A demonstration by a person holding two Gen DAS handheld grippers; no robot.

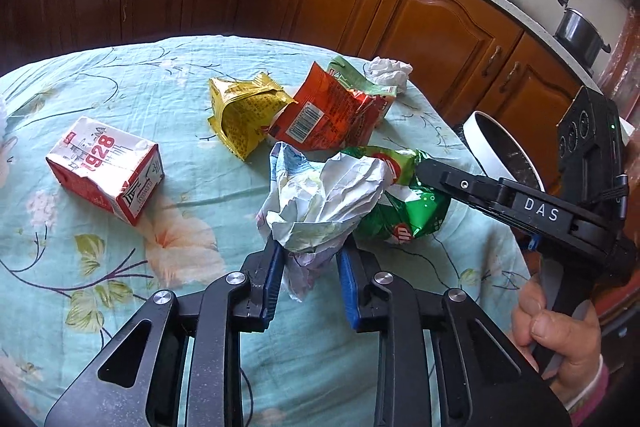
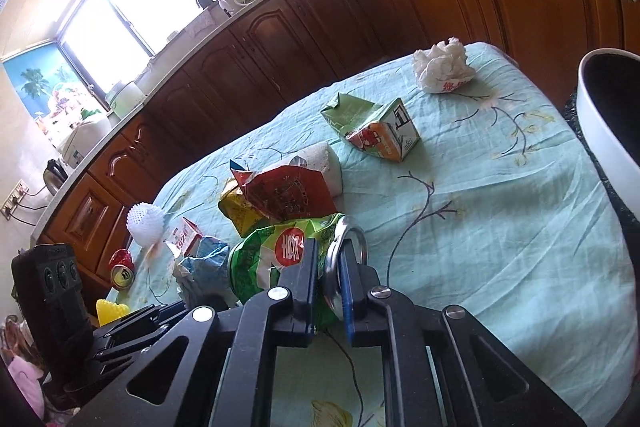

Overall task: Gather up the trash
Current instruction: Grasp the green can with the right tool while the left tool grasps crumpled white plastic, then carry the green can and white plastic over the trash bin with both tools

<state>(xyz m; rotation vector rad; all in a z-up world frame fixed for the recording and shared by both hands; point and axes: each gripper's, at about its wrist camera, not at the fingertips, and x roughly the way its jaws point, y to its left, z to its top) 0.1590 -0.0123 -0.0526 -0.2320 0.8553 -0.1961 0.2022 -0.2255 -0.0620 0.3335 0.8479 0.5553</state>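
Black left gripper [image 1: 310, 259], blue pads pinched on crumpled white paper wrapper [image 1: 320, 203], near edge of teal floral tablecloth [image 1: 160, 67]. Right gripper [image 2: 328, 267] clenched on edge of green foil snack bag [image 2: 264, 259], just right of the wrapper and touching it. Farther back: yellow packet [image 1: 244, 111] beside red packet [image 1: 320, 115]; red-and-white 1928 carton [image 1: 108, 167] well to the left; white paper ball [image 1: 388, 71] at far edge. White bin [image 1: 500, 151] off table's right
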